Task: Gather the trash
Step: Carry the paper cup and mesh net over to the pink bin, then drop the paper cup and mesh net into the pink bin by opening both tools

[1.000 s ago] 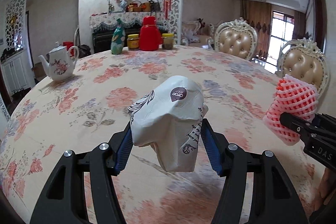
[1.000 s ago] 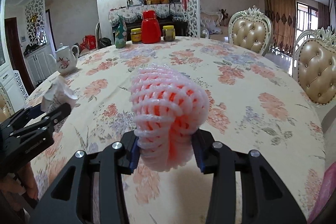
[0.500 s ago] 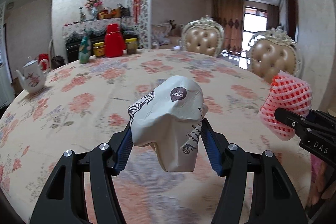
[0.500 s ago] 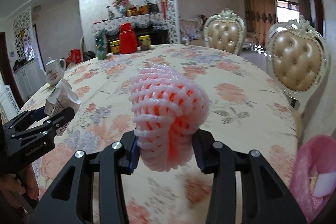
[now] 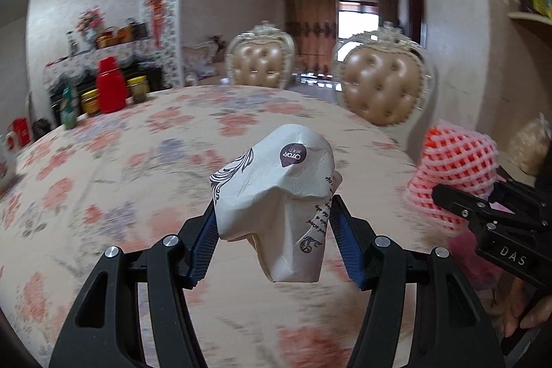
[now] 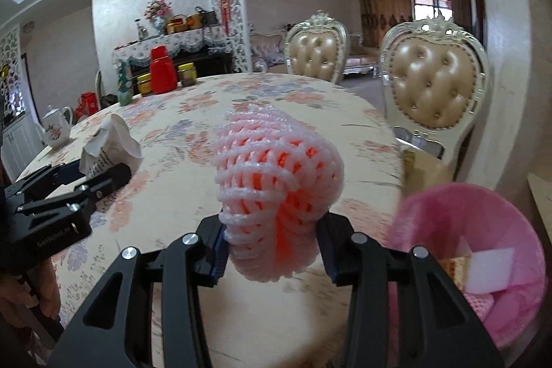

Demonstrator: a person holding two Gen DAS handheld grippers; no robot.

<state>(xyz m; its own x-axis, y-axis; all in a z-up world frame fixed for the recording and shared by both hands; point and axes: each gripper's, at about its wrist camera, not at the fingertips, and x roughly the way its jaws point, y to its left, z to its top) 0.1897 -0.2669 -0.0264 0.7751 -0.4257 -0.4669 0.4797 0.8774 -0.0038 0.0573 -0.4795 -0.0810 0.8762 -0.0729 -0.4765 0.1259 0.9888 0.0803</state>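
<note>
Carry step: both pieces of trash are lifted off the table (image 6: 262,92) and are being taken to the bin (image 6: 483,212), a pink-lined one just past the table's near edge at the right. Left gripper (image 5: 272,230) is clenched on a crumpled paper cup (image 5: 276,195), pads pressing its sides. Right gripper (image 6: 272,240) grips a foam fruit net (image 6: 276,192); its pads touch the net on both sides. The net hangs just left of the bin and the cup further left of it, over the tablecloth. Next move probably calls for bringing each gripper over the bin's mouth and letting go, right one first since it is nearer. Counts: two grippers, one cup, one net, one bin with a few scraps already inside, two chairs (image 6: 434,85) behind the bin, one teapot (image 6: 57,126), one red flask (image 6: 162,75), two or three jars beside the flask, too small to be sure.
</note>
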